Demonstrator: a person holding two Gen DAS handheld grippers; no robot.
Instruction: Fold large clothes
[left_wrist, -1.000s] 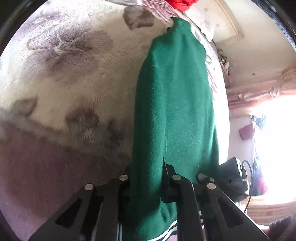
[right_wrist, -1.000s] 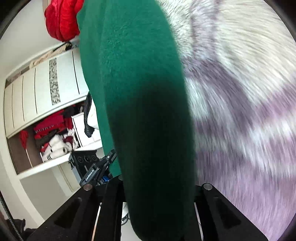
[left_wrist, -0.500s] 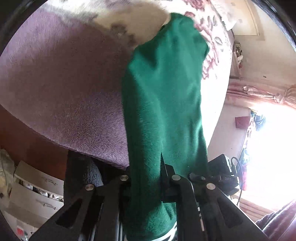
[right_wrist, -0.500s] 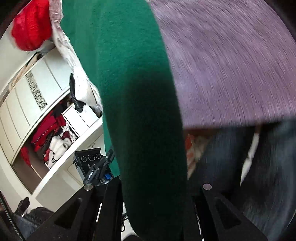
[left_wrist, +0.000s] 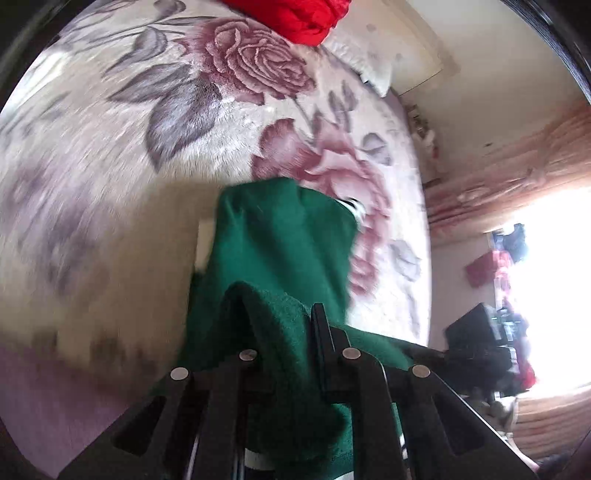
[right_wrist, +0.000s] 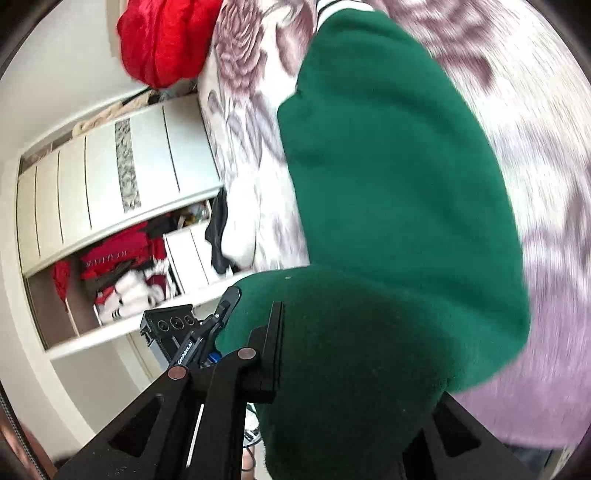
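While both claws, left (left_wrist: 282, 332) and right (right_wrist: 354, 332), clench the green sweater (right_wrist: 388, 166) above the floral bed (left_wrist: 147, 129), the carrying step seems underway; next, lay it flat.

Your right gripper (right_wrist: 332, 332) is clamped on the green garment (right_wrist: 388, 177), whose thick fold bulges over the claw, hides its right finger and stretches ahead of it above the floral blanket (right_wrist: 546, 155). A striped cuff (right_wrist: 340, 4) shows at the far end of the cloth, straight ahead of the claw. To the claw's left you see a white wardrobe (right_wrist: 110, 177) with clothes on an open shelf, a red bundle (right_wrist: 162, 40) further ahead on that side, and a black device (right_wrist: 170, 325) just beside the left finger (right_wrist: 271, 347).
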